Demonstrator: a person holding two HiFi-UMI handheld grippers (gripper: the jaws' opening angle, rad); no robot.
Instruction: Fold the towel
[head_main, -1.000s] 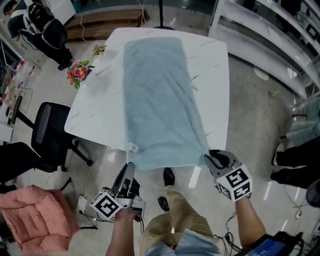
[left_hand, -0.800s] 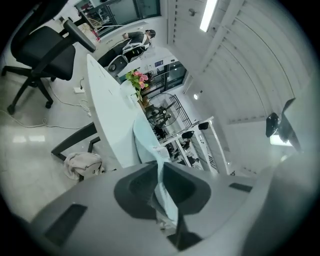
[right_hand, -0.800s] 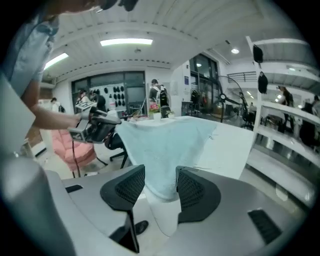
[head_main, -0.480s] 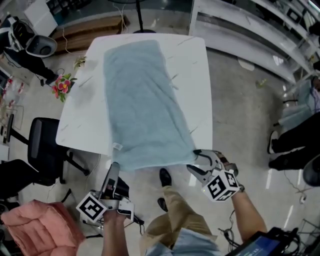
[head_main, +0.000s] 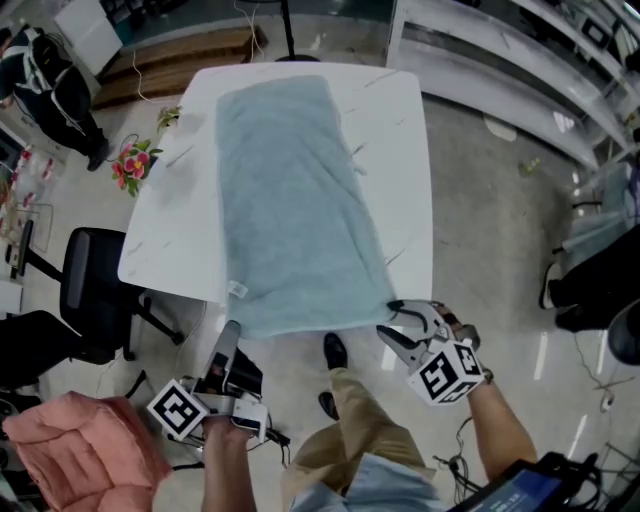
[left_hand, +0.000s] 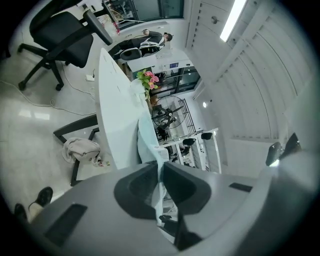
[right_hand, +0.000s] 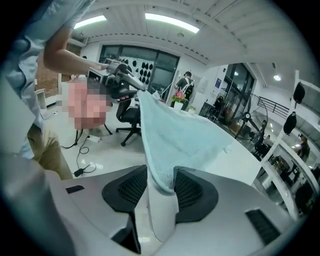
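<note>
the right tool (head_main: 396, 326) had its jaws partly apart around the towel's (head_main: 290, 190) 5 o'clock corner. they had sprung wider than a second earlier and had just been closing again, with the wrist rolled over. i judged this a re-grip, not yet a firm pinch. the left tool (head_main: 229, 338) stayed narrow, clamped on the hem at 7 o'clock. the towel lay flat along the tabletop (head_main: 405, 150), running toward 12 o'clock, its near edge hanging off at 6 o'clock. the first fold had not begun and needed both corners secure.
</note>
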